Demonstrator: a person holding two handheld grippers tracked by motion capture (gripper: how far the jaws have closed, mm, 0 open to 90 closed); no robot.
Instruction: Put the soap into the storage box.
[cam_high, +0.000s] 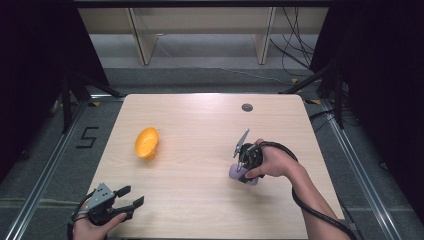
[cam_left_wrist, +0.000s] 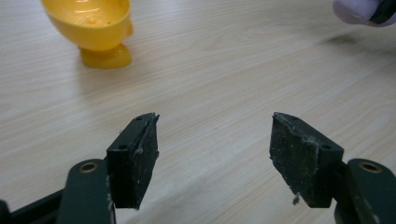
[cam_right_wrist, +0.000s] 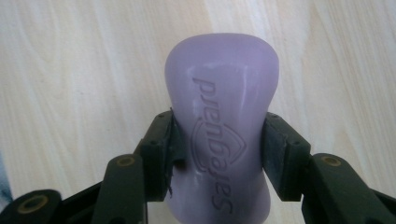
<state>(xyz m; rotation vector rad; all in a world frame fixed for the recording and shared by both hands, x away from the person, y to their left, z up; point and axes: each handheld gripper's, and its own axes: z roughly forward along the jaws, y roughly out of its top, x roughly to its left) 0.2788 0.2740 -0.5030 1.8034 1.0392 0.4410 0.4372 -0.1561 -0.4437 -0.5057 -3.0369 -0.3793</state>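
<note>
High view shows a light wooden desk (cam_high: 200, 200) with a person's forearms coming in over its near edge. The left gripper (cam_high: 131, 196) is held in the left hand (cam_high: 92, 227) at the near left corner, low over the wood, its jaws spread wide apart with nothing between them. Left gripper view confirms this: the two black pads (cam_left_wrist: 135, 161) stand well apart above bare wood grain, and beyond them sits a yellow egg-shaped cup (cam_left_wrist: 95, 25), its open hollow turned toward the camera and its foot resting on the desk. In the high view that yellow cup (cam_high: 147, 143) lies left of the desk's centre, well apart from both grippers. The right gripper (cam_high: 245, 167) is gripped by the right hand (cam_high: 272, 162) right of centre, pointing downward at the desk, a black cable (cam_high: 310, 207) trailing back along the forearm. Right gripper view shows its jaws clamped on the two long sides of a lilac bar of soap (cam_right_wrist: 222, 126), with embossed lettering and a shield emblem on its upper face; the soap (cam_high: 234, 172) appears to rest on the wood. A small grey round grommet (cam_high: 247, 107) sits near the far edge.
</note>
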